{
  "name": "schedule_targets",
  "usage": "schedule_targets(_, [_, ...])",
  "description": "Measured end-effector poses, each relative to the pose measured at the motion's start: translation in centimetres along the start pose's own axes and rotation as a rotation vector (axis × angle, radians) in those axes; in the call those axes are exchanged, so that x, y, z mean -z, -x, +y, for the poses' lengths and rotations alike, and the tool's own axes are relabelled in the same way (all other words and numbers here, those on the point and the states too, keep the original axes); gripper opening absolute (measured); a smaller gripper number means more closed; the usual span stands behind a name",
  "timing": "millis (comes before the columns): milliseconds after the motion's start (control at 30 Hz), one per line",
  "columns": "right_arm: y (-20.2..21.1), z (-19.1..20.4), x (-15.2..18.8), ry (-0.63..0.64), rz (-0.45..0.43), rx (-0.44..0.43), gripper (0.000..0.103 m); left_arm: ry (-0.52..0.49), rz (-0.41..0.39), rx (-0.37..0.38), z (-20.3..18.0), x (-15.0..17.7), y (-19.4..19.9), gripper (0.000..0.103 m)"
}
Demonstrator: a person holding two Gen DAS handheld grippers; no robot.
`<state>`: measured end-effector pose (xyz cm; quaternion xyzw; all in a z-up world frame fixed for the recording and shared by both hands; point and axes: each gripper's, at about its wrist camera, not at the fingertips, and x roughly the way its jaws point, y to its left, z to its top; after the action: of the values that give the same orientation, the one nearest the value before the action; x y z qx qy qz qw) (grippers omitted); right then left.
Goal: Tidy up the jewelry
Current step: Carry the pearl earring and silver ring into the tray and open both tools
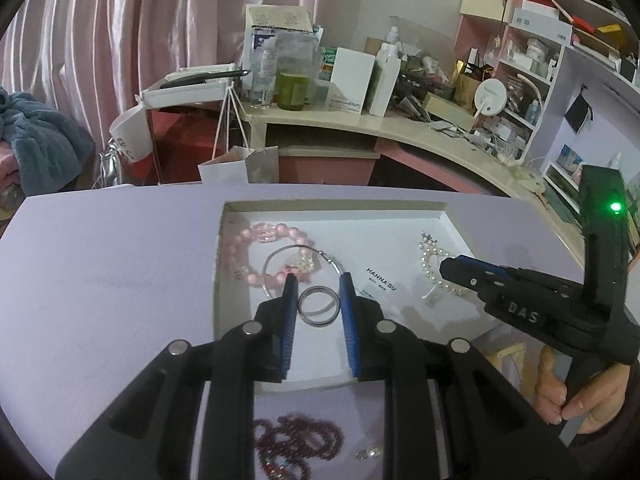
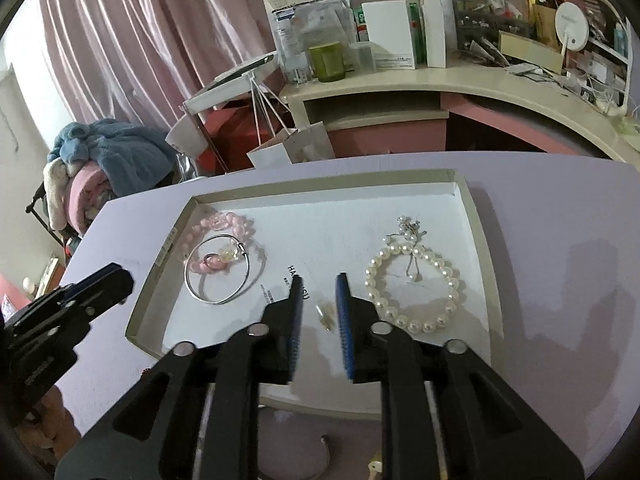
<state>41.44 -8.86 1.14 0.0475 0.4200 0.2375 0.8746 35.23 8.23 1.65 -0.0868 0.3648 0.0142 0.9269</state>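
Note:
A shallow white tray (image 1: pixel 444 216) (image 2: pixel 476 216) lies on the lilac table. In it lie a pink bead bracelet (image 1: pixel 240 248) (image 2: pixel 224 220), a silver bangle (image 1: pixel 280 254) (image 2: pixel 218 276) and a pearl bracelet (image 2: pixel 416 284) (image 1: pixel 434 268). My left gripper (image 1: pixel 318 282) is open over the tray, its jaws either side of a grey ring (image 1: pixel 319 305) lying on the tray floor. My right gripper (image 2: pixel 318 282) is open above a small clear earring (image 2: pixel 325 314). The right gripper also shows in the left wrist view (image 1: pixel 450 270), by the pearls.
A dark red bead string (image 1: pixel 300 444) and a small pale trinket (image 1: pixel 370 450) lie on the table in front of the tray. A cluttered cream desk (image 2: pixel 460 80) stands behind, with a paper bag (image 1: pixel 240 164) and blue blanket (image 2: pixel 112 152) at left.

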Motion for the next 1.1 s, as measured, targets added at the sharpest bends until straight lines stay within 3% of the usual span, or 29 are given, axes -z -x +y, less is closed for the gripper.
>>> schedule_targets(67, [0.4, -0.5, -0.1, -0.009, -0.009, 0.002, 0.033, -0.003, 0.006, 0.008, -0.4, -0.1, -0.6, 0.021])
schedule_targets(700, [2.9, -3.4, 1.2, 0.017, -0.044, 0.043, 0.034, -0.013, 0.089, 0.030, -5.0, -2.4, -8.5, 0.022])
schedule_targets(733, [2.9, -3.4, 1.3, 0.019, -0.044, 0.047, 0.034, -0.012, 0.089, 0.028, -5.0, -2.4, -8.6, 0.023])
schedule_targets(833, [3.1, -3.8, 1.7, 0.016, -0.045, 0.051, 0.034, -0.023, 0.063, 0.032, -5.1, -2.4, -7.8, 0.046])
schedule_targets(1100, [4.7, -3.8, 3.1, -0.008, -0.060, 0.057, 0.034, -0.032, -0.002, -0.021, -3.1, -1.5, -3.0, 0.054])
